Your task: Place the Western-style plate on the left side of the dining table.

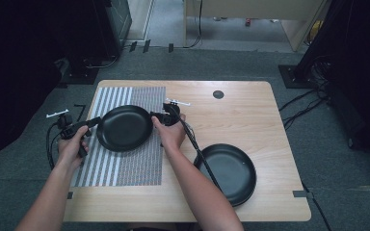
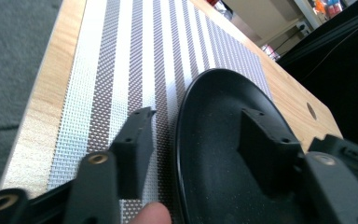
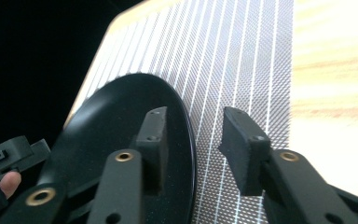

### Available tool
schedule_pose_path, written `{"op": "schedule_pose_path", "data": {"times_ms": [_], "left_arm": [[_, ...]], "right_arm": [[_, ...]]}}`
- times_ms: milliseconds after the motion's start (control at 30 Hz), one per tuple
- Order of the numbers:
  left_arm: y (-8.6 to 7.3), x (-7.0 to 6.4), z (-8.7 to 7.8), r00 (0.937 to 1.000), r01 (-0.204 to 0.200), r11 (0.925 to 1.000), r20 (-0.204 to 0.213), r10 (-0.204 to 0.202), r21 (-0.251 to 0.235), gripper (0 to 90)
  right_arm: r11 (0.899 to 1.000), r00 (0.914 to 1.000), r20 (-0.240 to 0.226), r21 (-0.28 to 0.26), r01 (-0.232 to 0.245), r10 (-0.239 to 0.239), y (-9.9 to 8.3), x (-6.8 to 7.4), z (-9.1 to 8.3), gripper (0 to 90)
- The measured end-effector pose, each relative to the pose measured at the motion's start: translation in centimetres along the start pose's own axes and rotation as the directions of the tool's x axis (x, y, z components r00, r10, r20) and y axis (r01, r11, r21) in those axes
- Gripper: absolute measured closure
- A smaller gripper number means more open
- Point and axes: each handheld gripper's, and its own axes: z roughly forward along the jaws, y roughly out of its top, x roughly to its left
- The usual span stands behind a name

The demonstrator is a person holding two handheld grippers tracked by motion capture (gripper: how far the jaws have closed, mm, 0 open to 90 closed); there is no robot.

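Left to right, high view.

Left gripper (image 1: 92, 123) at left rim of black plate (image 1: 124, 128). Jaws spread, straddling the rim: one inside the bowl, one outside over the striped mat (image 1: 120, 163). Not pinching yet, clear gap on the outer side in the left gripper view.

Plate sits on the mat, left-centre of the desk (image 1: 250, 115), toward the far half of the mat. Cannot tell whether flat down or slightly lifted.

Right gripper (image 1: 157, 117) at the plate's right rim, right hand (image 1: 171, 134) wrapped round it. Same picture in the right gripper view: jaws spread, one over the plate's inner surface, one outside over the mat, rim between them, no contact on the outer pad.

Second black plate (image 1: 229, 172) near right on bare desk, well apart from the first. Right gripper's cable (image 1: 202, 156) trails across its left edge.

Risks, judged from here:
- Shallow bite on a smooth sloped rim: likely to slip out on closing or lifting.
- Uneven closing, one side gripping first: plate tips or skids on the mat.
- Lifting the two sides out of step: plate pivots and drops.
- Cable draped over the second plate: a pull on the right gripper could drag or nudge that plate toward the near edge.
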Motion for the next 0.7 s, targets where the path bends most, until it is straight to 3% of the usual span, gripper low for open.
{"op": "schedule_pose_path", "data": {"times_ms": [33, 67, 100, 133, 167, 200, 233, 267, 300, 367, 400, 467, 600, 667, 700], "left_arm": [[0.0, 0.0, 0.0, 1.0000, 0.000, 1.0000, 0.000, 0.000, 0.000, 39.8], [-0.1, -0.3, -0.3, 0.9998, -0.022, 0.9997, -0.004, 0.022, -0.007, 39.8], [-0.2, -0.6, -0.5, 0.9985, -0.052, 0.9984, -0.019, 0.052, -0.023, 38.6], [-0.5, -1.3, -1.0, 0.9929, -0.107, 0.9934, -0.056, 0.105, -0.040, 37.3], [-0.5, -1.3, -1.0, 0.9929, -0.107, 0.9934, -0.056, 0.105, -0.040, 35.4], [-0.7, -2.2, -1.4, 0.9833, -0.165, 0.9852, -0.084, 0.161, -0.044, 31.9], [-0.7, -2.2, -1.4, 0.9833, -0.165, 0.9852, -0.084, 0.161, -0.044, 29.6], [-1.0, -3.0, -1.9, 0.9750, -0.203, 0.9781, -0.104, 0.197, -0.049, 26.6], [-1.3, -3.5, -2.2, 0.9713, -0.217, 0.9750, -0.110, 0.211, -0.048, 24.6], [-1.4, -3.8, -2.4, 0.9685, -0.226, 0.9732, -0.115, 0.220, -0.040, 21.1], [-1.7, -4.2, -2.7, 0.9601, -0.250, 0.9679, -0.134, 0.245, -0.021, 19.2], [-2.6, -5.1, -3.3, 0.9373, -0.308, 0.9515, -0.172, 0.303, 0.000, 15.9], [-3.5, -5.8, -4.1, 0.9318, -0.330, 0.9440, -0.164, 0.324, -0.010, 11.2], [-4.6, -6.7, -4.9, 0.9239, -0.365, 0.9305, -0.134, 0.358, -0.028, 8.7], [-4.6, -6.7, -4.9, 0.9239, -0.365, 0.9305, -0.134, 0.358, -0.028, 7.8]], "right_arm": [[1.000, 0.9995, 0.014, -0.007, 0.029, -0.029, 0.1, 0.0, -0.2, 56.2], [1.000, 0.9995, 0.014, -0.007, 0.029, -0.029, 0.1, 0.0, -0.2, 56.2], [0.995, 0.9945, 0.038, -0.020, 0.098, -0.097, 0.3, 0.1, -0.9, 50.1], [0.993, 0.9921, 0.055, -0.019, 0.114, -0.113, 0.4, 0.1, -1.2, 49.1], [0.993, 0.9921, 0.055, -0.019, 0.114, -0.113, 0.4, 0.1, -1.2, 49.1], [0.990, 0.9886, 0.055, -0.013, 0.141, -0.140, 0.6, 0.0, -2.1, 46.0], [0.990, 0.9886, 0.055, -0.013, 0.141, -0.140, 0.6, 0.0, -2.1, 46.0], [0.988, 0.9883, 0.030, -0.023, 0.150, -0.149, 0.7, -0.1, -3.2, 43.5], [0.987, 0.9871, 0.020, -0.019, 0.159, -0.159, 0.7, -0.1, -3.6, 42.4], [0.982, 0.9823, 0.000, -0.014, 0.187, -0.187, 0.8, -0.2, -4.3, 40.3], [0.975, 0.9742, -0.032, -0.011, 0.223, -0.223, 0.8, -0.4, -5.6, 37.8], [0.968, 0.9665, -0.049, -0.011, 0.252, -0.252, 0.7, -0.6, -6.7, 37.1], [0.960, 0.9573, -0.073, -0.017, 0.279, -0.280, 0.6, -1.0, -8.4, 35.4], [0.957, 0.9529, -0.084, -0.027, 0.290, -0.292, 0.4, -1.6, -10.1, 34.7], [0.957, 0.9529, -0.084, -0.027, 0.290, -0.292, 0.4, -1.6, -10.1, 34.7]]}}
